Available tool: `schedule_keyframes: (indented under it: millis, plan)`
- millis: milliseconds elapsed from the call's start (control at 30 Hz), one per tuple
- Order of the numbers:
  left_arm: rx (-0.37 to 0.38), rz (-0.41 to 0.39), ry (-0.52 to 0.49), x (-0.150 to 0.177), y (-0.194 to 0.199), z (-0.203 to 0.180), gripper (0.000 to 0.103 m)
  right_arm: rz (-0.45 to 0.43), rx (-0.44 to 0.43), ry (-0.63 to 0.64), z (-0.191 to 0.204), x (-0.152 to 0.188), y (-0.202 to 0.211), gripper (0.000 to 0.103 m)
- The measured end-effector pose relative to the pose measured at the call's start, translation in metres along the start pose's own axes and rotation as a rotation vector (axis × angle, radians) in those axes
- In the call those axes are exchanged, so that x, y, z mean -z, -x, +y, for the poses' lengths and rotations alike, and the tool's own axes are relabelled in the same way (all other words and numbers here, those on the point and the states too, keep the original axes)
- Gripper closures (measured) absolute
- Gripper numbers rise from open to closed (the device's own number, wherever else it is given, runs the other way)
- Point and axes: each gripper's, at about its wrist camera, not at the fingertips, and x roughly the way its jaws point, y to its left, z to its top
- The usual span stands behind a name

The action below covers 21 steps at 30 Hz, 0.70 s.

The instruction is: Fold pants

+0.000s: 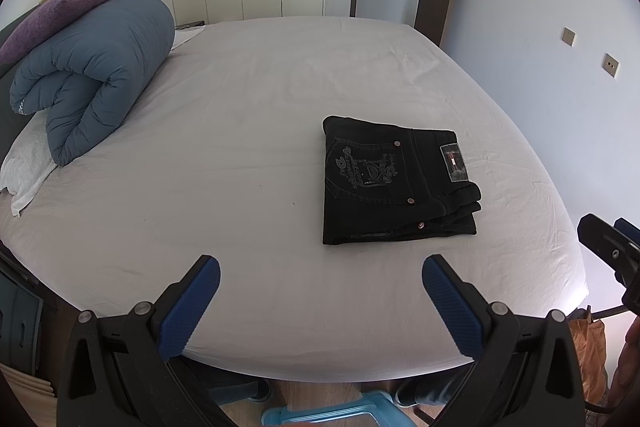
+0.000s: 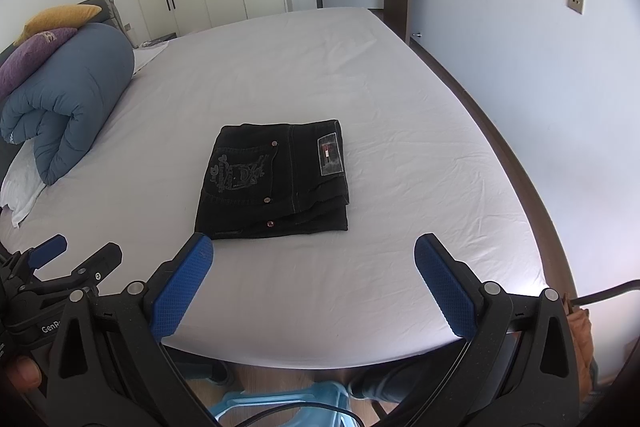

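— Pants (image 2: 276, 179): where do they sit from the claws?

— Ahead of both. The left claw (image 1: 320, 291) and the right claw (image 2: 314, 267) hang over the near edge of the bed (image 2: 400, 107), fingers spread apart, gripping nothing, clear of the cloth.

— And the pants themselves?

— Folded into a compact black stack (back pocket and label patch up) on the white sheet. A rolled blue duvet (image 1: 100, 67) lies well apart, far left.

pants (image 2: 276, 179) label (image 2: 330, 158) print too small to read.
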Motion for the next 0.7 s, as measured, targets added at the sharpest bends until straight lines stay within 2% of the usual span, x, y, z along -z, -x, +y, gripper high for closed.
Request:
schedule_keyframes:
  millis: [700]
  plan:
    - [0.009,0.012,-0.004,0.0018,-0.0027,0.0038,0.0,0.015,-0.01,0.002,0.0013,0.0042,-0.0042,0.0]
